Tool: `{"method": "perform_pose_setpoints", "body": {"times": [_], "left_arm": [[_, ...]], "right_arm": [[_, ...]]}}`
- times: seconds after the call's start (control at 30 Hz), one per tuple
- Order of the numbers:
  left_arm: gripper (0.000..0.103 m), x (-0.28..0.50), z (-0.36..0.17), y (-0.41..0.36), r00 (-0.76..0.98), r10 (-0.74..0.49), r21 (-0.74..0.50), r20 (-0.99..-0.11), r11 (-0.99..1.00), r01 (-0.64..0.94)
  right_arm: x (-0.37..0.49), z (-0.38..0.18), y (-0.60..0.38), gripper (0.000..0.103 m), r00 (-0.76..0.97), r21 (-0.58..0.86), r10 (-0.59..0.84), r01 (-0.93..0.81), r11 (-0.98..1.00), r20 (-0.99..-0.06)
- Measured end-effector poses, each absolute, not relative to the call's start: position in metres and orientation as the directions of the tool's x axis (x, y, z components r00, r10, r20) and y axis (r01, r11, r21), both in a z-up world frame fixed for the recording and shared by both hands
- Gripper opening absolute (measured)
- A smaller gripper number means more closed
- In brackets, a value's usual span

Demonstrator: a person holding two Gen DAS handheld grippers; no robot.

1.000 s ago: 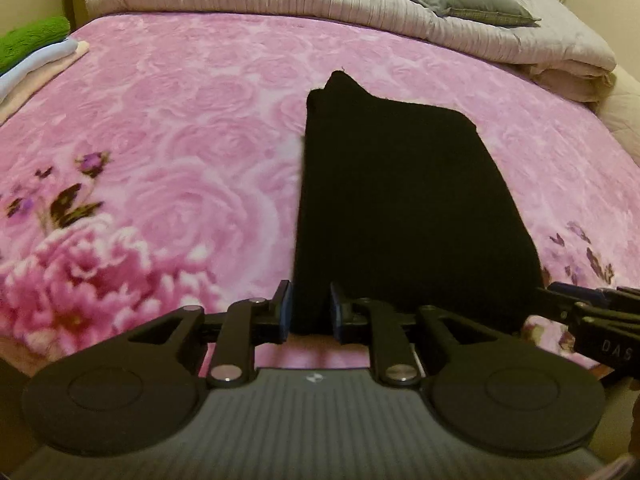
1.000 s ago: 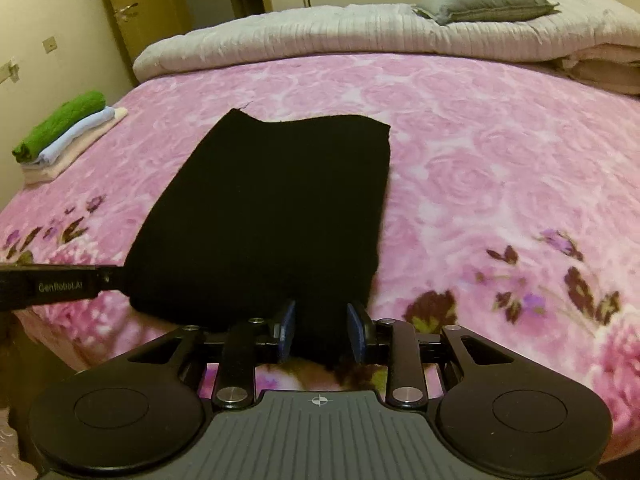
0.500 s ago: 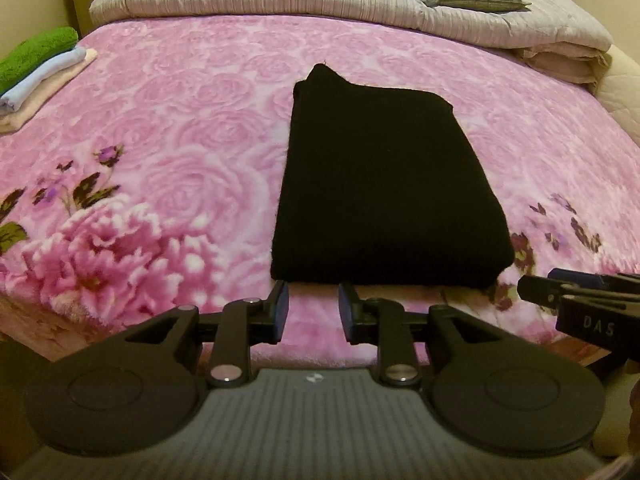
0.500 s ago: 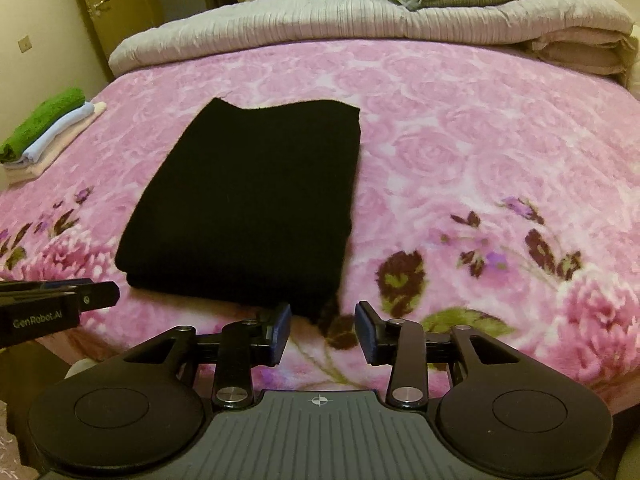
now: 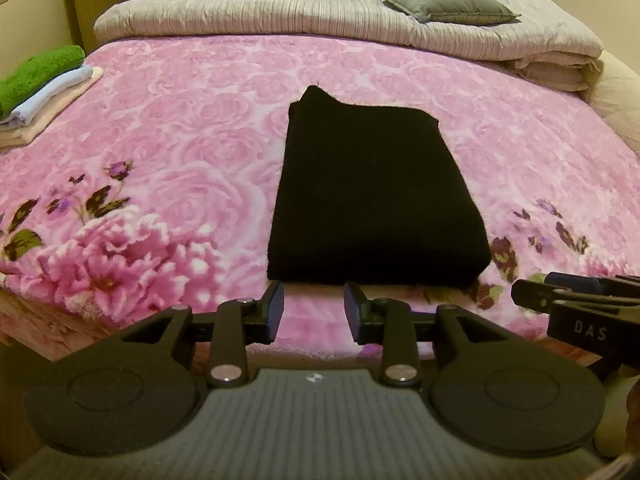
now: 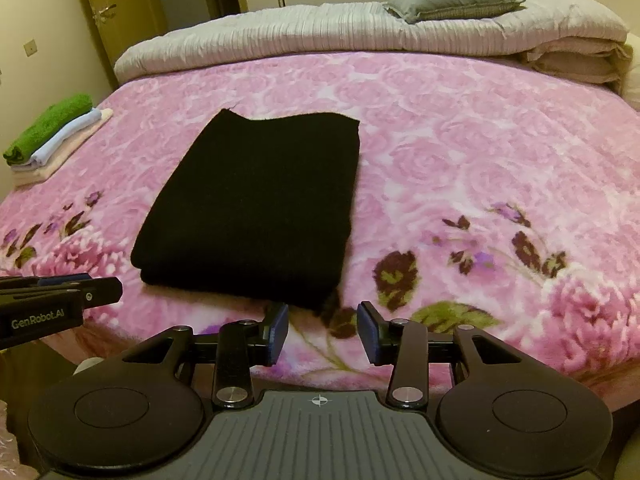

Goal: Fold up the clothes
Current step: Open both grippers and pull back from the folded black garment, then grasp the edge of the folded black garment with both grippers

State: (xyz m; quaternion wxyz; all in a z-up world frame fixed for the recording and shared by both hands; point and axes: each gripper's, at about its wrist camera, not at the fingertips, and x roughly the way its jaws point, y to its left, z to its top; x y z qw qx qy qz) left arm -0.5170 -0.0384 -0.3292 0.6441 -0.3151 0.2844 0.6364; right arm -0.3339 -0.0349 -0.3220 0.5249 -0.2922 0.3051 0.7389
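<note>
Black knit garment (image 5: 376,196) is lying as a flat, several-layer rectangle on the pink floral blanket (image 5: 180,148), straight ahead of both sets of jaws, with its near edge just beyond them. Its long axis is running away from the jaws toward the grey pillow (image 5: 448,4) and the rolled pale duvet (image 5: 280,12) at the far end; the short, thick near edge is lying crosswise in front of the tips. The far left corner is poking up a little.

Left gripper (image 5: 313,308) is hovering just short of the left part of that near edge, fingers spread apart and holding nothing. Right gripper (image 6: 322,330) is hovering just short of the right near corner, likewise released and empty, with blanket showing between its pads. Each tool is showing at the edge of the other's view, so the two are sitting side by side, about equally near the cloth.

A stack of folded towels (image 6: 52,136) is sitting well off to the left of the jaws.

Judging by the squared shape, the garment is already lying folded; this could equally be a pause before another fold across the long axis, or the finished bundle just let go. The pictures are not settling which.
</note>
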Motion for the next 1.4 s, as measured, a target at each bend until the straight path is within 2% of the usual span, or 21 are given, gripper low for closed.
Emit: {"method": "perform_pose_setpoints", "body": {"times": [0.83, 1.1, 1.4], "left_arm": [[0.032, -0.522, -0.303, -0.074, 0.064, 0.700, -0.079, -0.712, 0.010, -0.997], [0.033, -0.548, -0.312, -0.055, 0.110, 0.683, -0.159, -0.722, -0.010, -0.987], [0.033, -0.588, -0.342, -0.017, 0.238, 0.636, -0.351, -0.734, -0.056, -0.935]], "right_arm": [[-0.334, -0.295, -0.064, 0.044, -0.291, 0.132, 0.648, -0.950, -0.283, -0.704], [-0.307, -0.310, -0.044, 0.045, -0.310, 0.232, 0.634, -0.951, -0.205, -0.709], [-0.276, -0.351, -0.011, 0.045, -0.332, 0.356, 0.562, -0.932, -0.072, -0.757]]}}
